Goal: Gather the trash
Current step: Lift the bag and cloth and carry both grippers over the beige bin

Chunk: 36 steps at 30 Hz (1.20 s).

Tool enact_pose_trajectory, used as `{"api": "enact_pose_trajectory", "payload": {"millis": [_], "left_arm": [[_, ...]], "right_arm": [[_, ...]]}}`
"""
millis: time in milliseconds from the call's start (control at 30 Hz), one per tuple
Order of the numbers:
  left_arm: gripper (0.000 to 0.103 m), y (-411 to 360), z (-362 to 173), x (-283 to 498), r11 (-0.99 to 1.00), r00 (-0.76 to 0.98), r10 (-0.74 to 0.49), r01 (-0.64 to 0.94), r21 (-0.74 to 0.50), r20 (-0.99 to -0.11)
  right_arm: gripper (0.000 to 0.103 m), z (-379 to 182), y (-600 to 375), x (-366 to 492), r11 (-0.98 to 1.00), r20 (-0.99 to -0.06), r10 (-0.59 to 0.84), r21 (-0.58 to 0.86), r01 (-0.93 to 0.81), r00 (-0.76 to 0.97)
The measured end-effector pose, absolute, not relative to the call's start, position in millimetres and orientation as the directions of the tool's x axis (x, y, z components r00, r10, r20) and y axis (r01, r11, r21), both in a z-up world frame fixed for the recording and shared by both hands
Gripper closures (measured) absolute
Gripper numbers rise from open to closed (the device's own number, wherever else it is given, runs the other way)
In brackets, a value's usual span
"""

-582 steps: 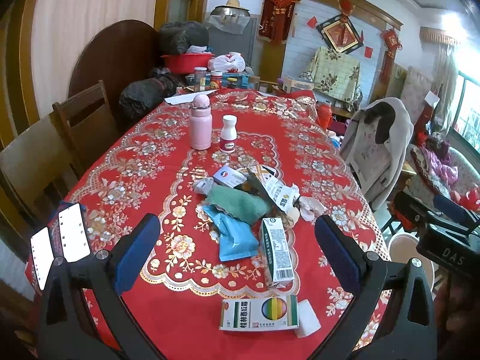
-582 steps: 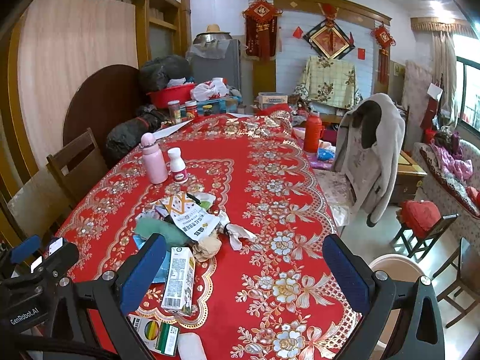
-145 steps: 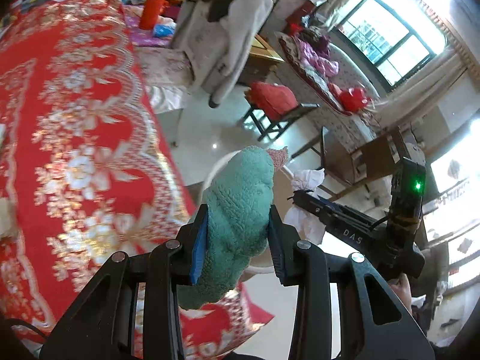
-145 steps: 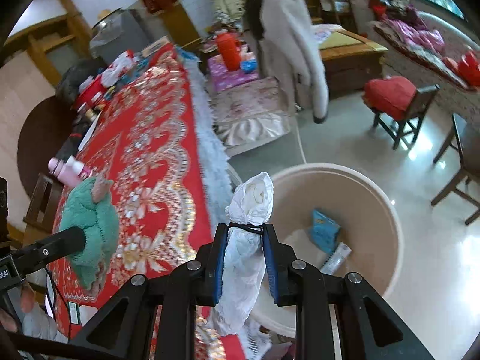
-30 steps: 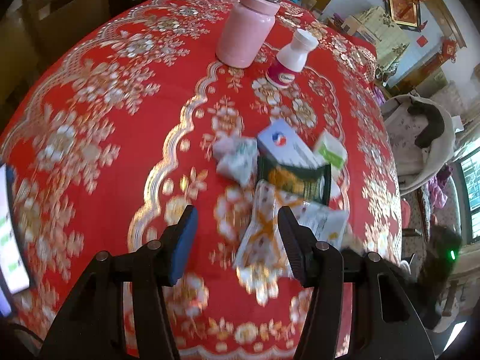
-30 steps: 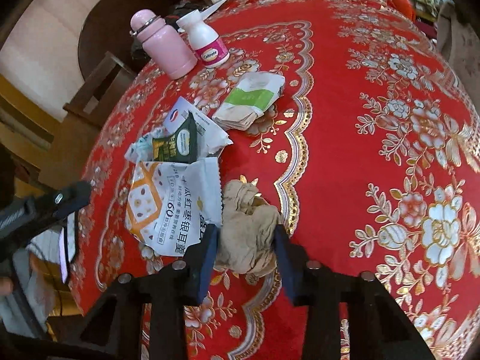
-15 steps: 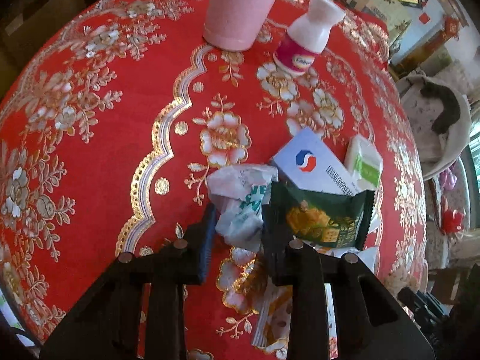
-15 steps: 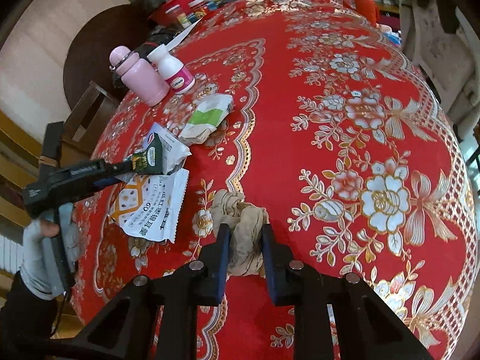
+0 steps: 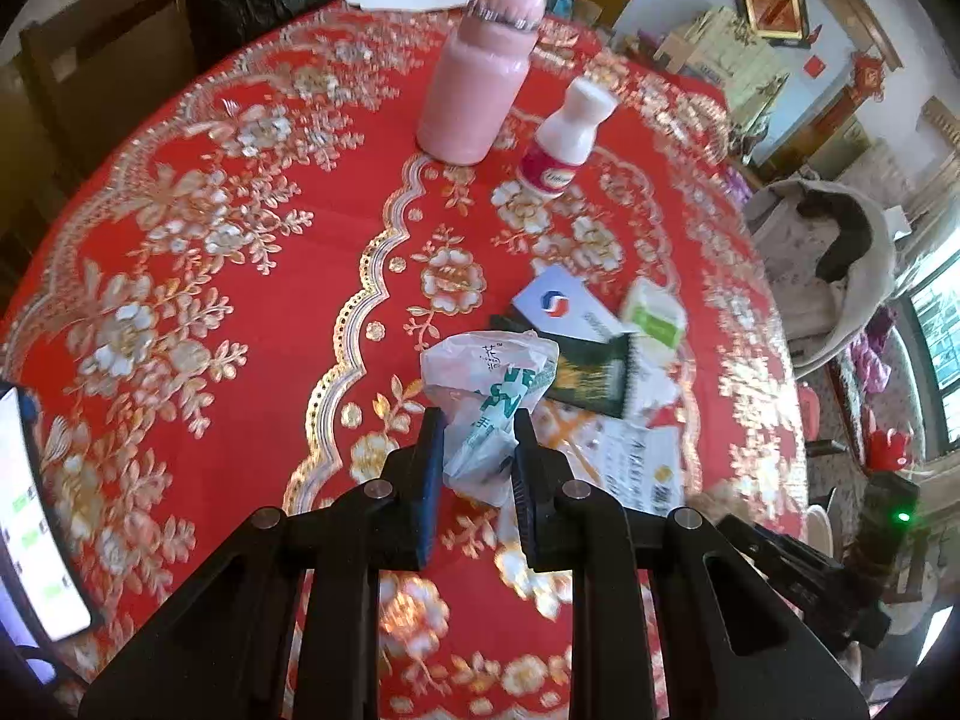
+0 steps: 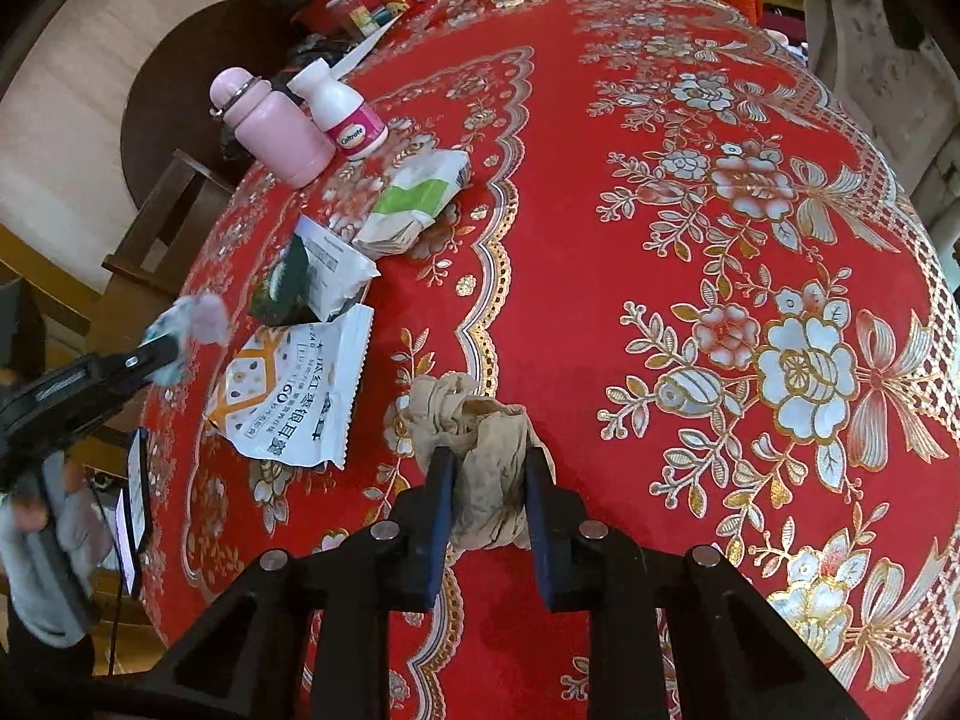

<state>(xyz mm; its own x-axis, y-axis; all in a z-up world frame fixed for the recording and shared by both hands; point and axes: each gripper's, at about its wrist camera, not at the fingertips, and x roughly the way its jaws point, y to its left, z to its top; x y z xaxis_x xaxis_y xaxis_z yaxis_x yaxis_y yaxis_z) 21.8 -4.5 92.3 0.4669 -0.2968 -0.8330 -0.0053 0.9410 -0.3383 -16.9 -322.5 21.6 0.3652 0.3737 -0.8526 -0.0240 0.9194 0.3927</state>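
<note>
My left gripper (image 9: 477, 450) pinches a crumpled plastic bag (image 9: 489, 384), jaws just closing. My right gripper (image 10: 487, 480) clamps a beige paper wad (image 10: 480, 444). Remaining wrappers (image 10: 300, 384) lie at ten o'clock on the red tablecloth (image 10: 660, 240).

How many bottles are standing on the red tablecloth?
2. The tall pink bottle stands at the far end of the litter; the small white bottle with a red label stands just beside it. Far-edge clutter may hide more.

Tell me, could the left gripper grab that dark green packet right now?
Probably not: the left gripper is shut on a crumpled plastic bag. The green packet lies just beyond, uncovered.
</note>
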Motion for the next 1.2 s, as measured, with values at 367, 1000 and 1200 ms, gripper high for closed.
{"api": "enact_pose_trajectory", "payload": {"millis": [367,1000,1200], "left_arm": [[0.085,-59,134,-32,0.928,0.498,-0.355,0.085,-0.362,-0.791],[0.085,-218,151,-78,0.885,0.422,-0.45,0.33,-0.329,-0.787],[0.085,-250,154,-86,0.871,0.41,-0.46,0.381,-0.31,-0.788]], "right_arm": [[0.083,62,-342,-51,0.907,-0.805,0.402,0.417,-0.065,0.437],[0.083,103,-440,-123,0.913,-0.78,0.321,0.405,0.041,0.537],[0.083,109,-469,-141,0.913,-0.78,0.285,0.397,0.089,0.558]]}}
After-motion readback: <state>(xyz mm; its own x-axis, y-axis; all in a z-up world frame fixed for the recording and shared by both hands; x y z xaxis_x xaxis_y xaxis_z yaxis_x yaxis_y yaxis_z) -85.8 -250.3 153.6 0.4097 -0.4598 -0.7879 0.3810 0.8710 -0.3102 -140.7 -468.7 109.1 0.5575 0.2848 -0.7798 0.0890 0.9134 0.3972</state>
